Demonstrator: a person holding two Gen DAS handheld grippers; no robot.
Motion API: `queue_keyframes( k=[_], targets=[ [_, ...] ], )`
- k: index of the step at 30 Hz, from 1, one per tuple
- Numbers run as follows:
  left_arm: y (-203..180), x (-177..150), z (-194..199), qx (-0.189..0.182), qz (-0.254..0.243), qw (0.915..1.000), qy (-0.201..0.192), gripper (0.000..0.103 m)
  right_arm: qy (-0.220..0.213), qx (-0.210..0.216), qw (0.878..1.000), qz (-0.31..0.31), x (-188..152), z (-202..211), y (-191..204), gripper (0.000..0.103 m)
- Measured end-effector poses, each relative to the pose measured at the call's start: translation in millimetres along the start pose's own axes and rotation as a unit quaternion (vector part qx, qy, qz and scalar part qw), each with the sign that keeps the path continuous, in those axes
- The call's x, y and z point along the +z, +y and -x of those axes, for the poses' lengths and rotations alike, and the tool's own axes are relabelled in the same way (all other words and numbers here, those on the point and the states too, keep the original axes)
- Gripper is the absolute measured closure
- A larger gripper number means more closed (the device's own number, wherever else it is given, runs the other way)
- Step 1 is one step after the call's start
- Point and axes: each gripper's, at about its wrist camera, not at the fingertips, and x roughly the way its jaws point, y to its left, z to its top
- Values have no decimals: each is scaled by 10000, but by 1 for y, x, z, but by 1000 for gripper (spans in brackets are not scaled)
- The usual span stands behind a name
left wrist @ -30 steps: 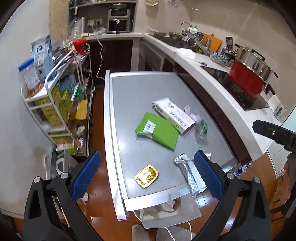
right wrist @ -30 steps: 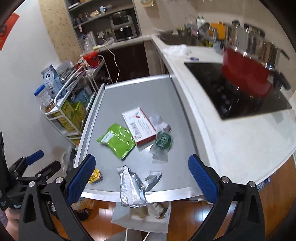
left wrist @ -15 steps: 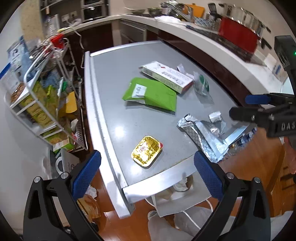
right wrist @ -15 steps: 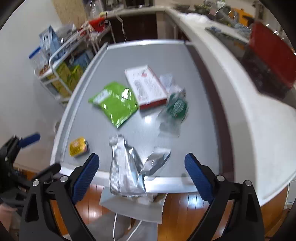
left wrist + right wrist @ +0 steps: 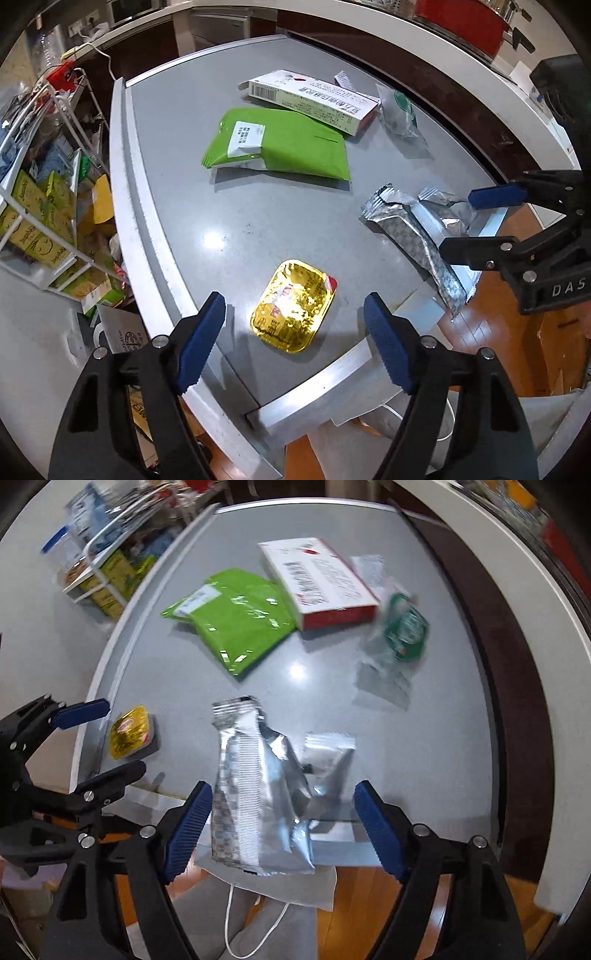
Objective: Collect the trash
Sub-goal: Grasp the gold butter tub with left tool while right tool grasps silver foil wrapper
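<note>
Trash lies on a grey table (image 5: 258,218). A gold foil tub (image 5: 293,304) sits near the front edge, between the fingers of my open left gripper (image 5: 295,339); it also shows in the right wrist view (image 5: 129,731). A silver foil wrapper (image 5: 255,794) overhangs the front edge, between the fingers of my open right gripper (image 5: 282,827); it also shows in the left wrist view (image 5: 413,236). A smaller silver wrapper (image 5: 328,760) lies beside it. Farther back lie a green pouch (image 5: 280,144), a white and red box (image 5: 314,99) and a clear green-printed bag (image 5: 402,627).
A white paper bag with cord handles (image 5: 273,890) hangs below the table's front edge. A wire rack of boxes (image 5: 40,192) stands left of the table. A white counter (image 5: 424,48) with a red pot (image 5: 461,14) runs along the right.
Both grippers have moved in and down toward the table's front edge. The left now frames the gold tub, the right frames the silver wrapper. The trash has not moved.
</note>
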Motion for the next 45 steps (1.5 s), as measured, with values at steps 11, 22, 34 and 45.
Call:
queue_keyframes(
  k=[11, 22, 34, 45],
  targets=[
    [1, 2, -12, -279, -125, 9995, 95, 25, 236, 144, 9995, -138, 0, -22, 6, 16],
    [5, 4, -13, -377, -202, 9991, 17, 59, 18, 210, 9998, -1, 3, -16, 0, 51],
    [12, 5, -2, -470, 255, 9985, -149, 66, -55, 341, 9994, -87, 0, -11, -7, 61],
    [14, 13, 17, -391, 437, 9973, -440, 66, -301, 394, 9987, -89, 2, 5, -11, 66]
  ],
)
